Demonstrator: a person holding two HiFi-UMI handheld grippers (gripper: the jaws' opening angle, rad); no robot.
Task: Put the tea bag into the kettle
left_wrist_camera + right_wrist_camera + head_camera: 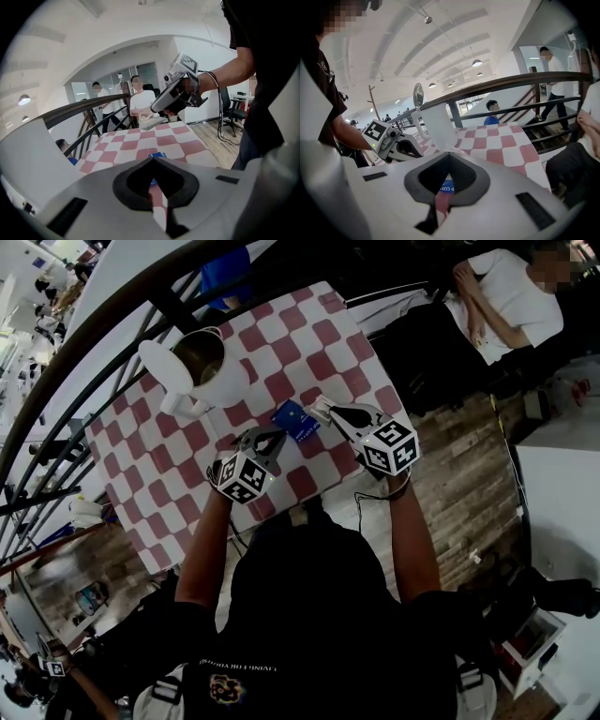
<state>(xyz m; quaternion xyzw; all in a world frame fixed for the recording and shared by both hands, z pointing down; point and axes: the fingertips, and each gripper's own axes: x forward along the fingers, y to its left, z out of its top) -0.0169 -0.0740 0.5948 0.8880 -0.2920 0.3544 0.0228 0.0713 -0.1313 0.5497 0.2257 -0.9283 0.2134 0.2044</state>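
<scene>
Red and white squares cover the table cloth [319, 343]. The small flat packet [295, 420] is blue. The plastic kettle [214, 388] is white.

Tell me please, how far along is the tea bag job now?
Done: the kettle stands open. In hand: the blue tea bag is between the left gripper and right gripper, both shut at its edges; a real grip I cannot confirm. Remaining: lift it and drop it into the kettle.
</scene>
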